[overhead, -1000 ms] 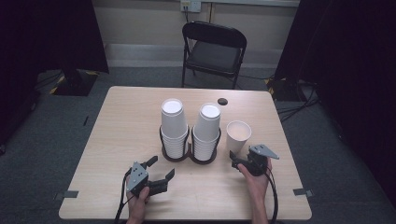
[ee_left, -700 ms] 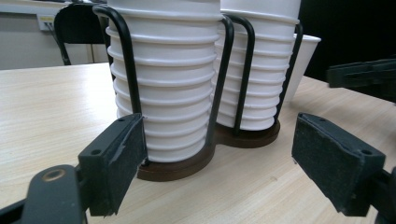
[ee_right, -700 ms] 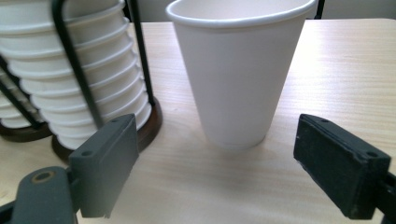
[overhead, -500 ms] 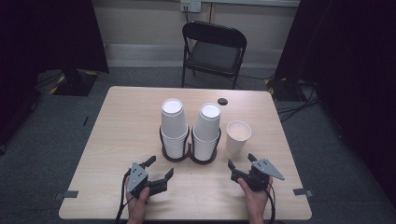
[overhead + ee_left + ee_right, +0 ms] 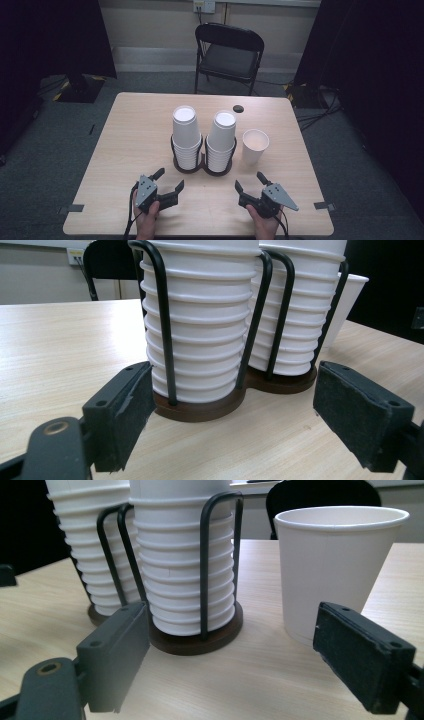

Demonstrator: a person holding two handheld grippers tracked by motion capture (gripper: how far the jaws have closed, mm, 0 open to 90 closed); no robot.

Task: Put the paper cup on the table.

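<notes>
The table (image 5: pixel 130 145) carries a dark wire cup holder (image 5: pixel 202 167) with two bays, set a little toward the near edge from the middle. Each bay holds a tall stack of white paper cups: the left stack (image 5: pixel 186 135) and the right stack (image 5: pixel 221 140) stand upright and side by side, their rims ringed by the holder's wire loops. Just beside the right stack, toward the table's right edge, a single paper cup (image 5: pixel 254 146) stands upright and mouth up, apart from the holder. A small dark round thing (image 5: pixel 238 108) lies near the far edge.

The left gripper (image 5: pixel 167 182) rests close to the near edge, left of the holder, jaws spread wide with nothing between them; in the left gripper view the holder's base lies just ahead of them. The right gripper (image 5: pixel 249 181) sits close to the near edge below the single cup, well apart from it. Its jaws have just been closing a little yet stand apart and empty; in the right gripper view the single cup (image 5: pixel 332 570) is ahead between the right stack and the right jaw.

Bare tabletop lies along the whole left side and across the far corners. Between the two grippers the near edge strip is free. A black folding chair (image 5: pixel 229 55) stands beyond the far edge
</notes>
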